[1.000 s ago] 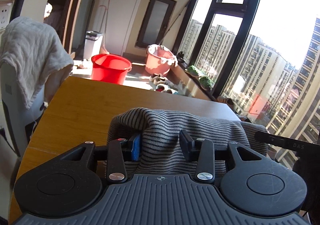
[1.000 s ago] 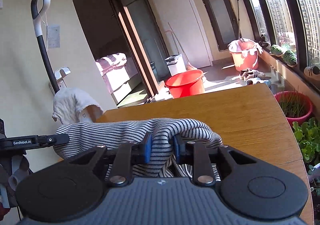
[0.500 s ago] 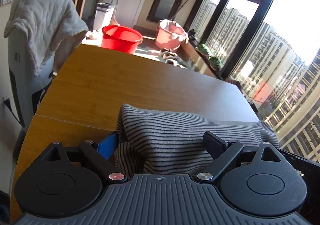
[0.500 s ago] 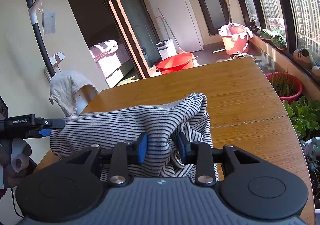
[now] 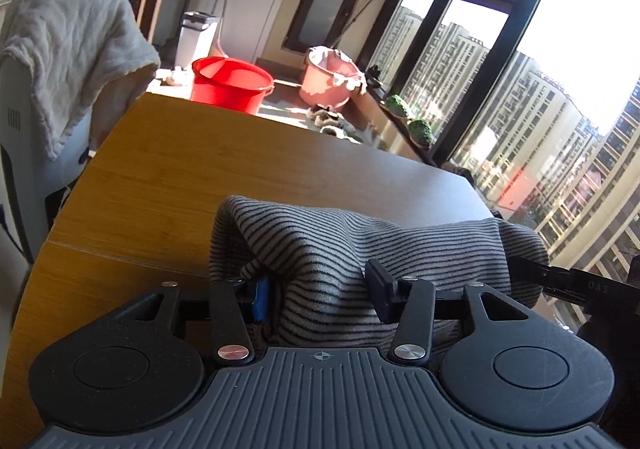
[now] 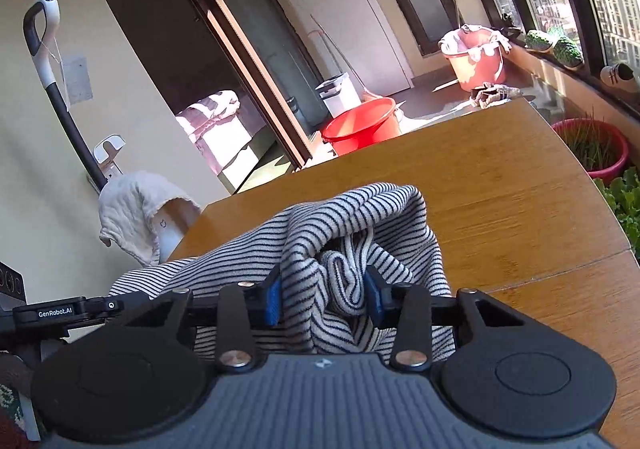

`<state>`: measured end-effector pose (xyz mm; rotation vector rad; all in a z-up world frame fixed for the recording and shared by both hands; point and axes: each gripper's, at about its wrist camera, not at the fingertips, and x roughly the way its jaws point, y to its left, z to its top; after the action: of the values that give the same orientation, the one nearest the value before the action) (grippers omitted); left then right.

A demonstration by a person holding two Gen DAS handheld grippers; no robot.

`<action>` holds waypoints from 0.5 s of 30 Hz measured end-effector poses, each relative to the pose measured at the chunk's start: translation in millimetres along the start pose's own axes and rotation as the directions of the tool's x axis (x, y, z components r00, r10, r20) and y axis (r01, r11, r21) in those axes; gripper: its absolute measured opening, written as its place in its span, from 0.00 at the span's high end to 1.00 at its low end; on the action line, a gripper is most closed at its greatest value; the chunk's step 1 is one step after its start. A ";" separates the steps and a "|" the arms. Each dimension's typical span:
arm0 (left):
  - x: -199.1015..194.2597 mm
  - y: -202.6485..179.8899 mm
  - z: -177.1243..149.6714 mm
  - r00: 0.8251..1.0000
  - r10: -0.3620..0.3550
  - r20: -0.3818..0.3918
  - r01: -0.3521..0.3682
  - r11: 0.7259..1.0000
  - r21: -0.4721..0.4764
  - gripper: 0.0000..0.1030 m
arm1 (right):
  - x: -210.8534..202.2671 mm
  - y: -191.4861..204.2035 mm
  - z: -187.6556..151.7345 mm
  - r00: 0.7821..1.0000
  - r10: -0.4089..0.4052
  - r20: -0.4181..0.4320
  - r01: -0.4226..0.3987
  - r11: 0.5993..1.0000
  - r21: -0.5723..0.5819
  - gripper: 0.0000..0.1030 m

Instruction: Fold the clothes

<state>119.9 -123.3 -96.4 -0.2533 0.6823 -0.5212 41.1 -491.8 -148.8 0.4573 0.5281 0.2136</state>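
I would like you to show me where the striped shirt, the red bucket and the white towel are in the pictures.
striped shirt (image 6: 352, 233), right wrist view, on the bunched fold above the jaws.
red bucket (image 5: 230, 87), left wrist view, on its front wall.
white towel (image 5: 68, 41), left wrist view, on the middle of the draped cloth.

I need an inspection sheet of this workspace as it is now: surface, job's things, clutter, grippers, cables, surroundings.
Surface: wooden table, a seam line across it.
Job's things: striped garment, bunched at the near table edge, stretched between both grippers.
Clutter: nothing seen on the table.
Grippers: left gripper and right gripper, each with striped fabric between its fingers.
Cables: dark cable at the far left edge.
Surroundings: red bucket, pink bucket, white bin, towel draped over a white appliance, large windows, red plant pot.
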 end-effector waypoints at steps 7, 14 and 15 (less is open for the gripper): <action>-29.3 -25.0 -44.7 0.999 -0.015 -0.045 0.019 0.996 0.086 0.54 | -32.7 -14.3 -5.6 0.999 -0.025 0.023 0.027 0.998 -0.062 0.63; -54.2 -12.9 -54.6 0.999 0.042 0.001 -0.042 0.994 0.100 0.32 | -51.2 -28.5 -47.2 0.997 -0.073 0.001 0.073 0.997 -0.013 0.57; -64.9 -16.7 -46.3 0.998 0.047 0.048 -0.052 0.993 0.105 0.27 | -51.1 -26.0 -49.6 0.997 -0.082 0.005 0.082 0.997 -0.014 0.57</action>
<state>40.7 -105.2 -90.1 -0.1479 0.6129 -0.5011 -26.2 -512.5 -176.8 0.4217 0.5398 0.1373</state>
